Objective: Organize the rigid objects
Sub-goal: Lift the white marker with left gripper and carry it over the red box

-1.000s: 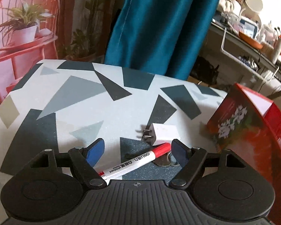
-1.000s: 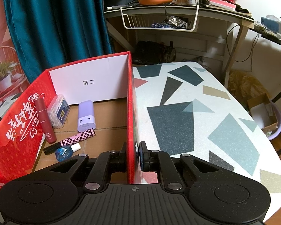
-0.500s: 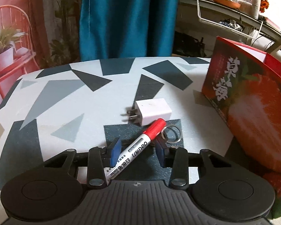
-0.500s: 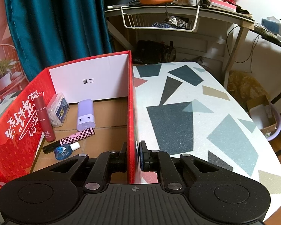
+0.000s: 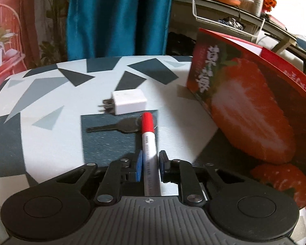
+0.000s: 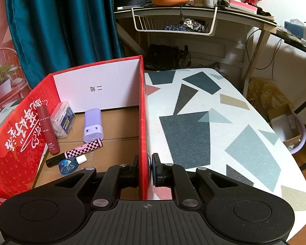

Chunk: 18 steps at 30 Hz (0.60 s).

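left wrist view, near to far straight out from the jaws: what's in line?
Left gripper shut on the whiteboard marker → black key lying across by the marker's red cap → white charger plug → teal curtain beyond the table edge.

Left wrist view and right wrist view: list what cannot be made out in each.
- Left wrist view: the rear end of the red-capped white marker is hidden under the gripper body.
- Left wrist view: the inside of the red strawberry-printed cardboard box is hidden by its own wall.
- Left wrist view: the dark flat key is blurred, so its teeth are unreadable.
- Right wrist view: small print on the dark red tube is too small.
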Available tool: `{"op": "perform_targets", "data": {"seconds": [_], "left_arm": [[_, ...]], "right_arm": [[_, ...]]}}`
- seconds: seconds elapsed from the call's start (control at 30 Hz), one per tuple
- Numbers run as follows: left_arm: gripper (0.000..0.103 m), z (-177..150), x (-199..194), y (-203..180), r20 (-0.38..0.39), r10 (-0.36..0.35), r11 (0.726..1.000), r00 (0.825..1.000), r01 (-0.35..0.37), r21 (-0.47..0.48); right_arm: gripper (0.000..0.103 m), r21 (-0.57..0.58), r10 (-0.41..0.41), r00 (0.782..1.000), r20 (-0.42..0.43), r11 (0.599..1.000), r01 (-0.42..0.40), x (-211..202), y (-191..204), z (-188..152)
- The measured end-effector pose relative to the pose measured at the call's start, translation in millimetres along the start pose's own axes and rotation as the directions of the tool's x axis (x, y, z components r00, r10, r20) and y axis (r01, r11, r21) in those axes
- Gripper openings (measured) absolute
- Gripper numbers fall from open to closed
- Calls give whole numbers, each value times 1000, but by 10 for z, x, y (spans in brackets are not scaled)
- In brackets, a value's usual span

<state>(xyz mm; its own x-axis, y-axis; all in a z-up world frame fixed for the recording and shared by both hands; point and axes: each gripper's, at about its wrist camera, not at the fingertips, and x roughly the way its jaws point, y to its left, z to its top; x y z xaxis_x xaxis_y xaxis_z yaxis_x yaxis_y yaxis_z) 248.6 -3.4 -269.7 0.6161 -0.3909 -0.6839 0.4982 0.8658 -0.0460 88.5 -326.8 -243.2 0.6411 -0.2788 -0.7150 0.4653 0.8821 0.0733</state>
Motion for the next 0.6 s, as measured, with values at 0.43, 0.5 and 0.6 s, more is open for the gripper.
{"op": "perform_targets", "data": {"seconds": [0.43,0.5,0.6], "left_arm": [[19,-68,41,-221,40,21,997,999,-23,69],[19,-81,35,-212,48,20,998,999,-22,58],[19,-90,35,-193,55,17,999,998,-19,35]], "right_arm": [[12,1,-1,1000,2,1000,1,-4,-5,1],[12,1,-1,1000,2,1000,1,-5,-5,0],[12,-1,0,1000,3,1000,0,-3,-8,3]]}}
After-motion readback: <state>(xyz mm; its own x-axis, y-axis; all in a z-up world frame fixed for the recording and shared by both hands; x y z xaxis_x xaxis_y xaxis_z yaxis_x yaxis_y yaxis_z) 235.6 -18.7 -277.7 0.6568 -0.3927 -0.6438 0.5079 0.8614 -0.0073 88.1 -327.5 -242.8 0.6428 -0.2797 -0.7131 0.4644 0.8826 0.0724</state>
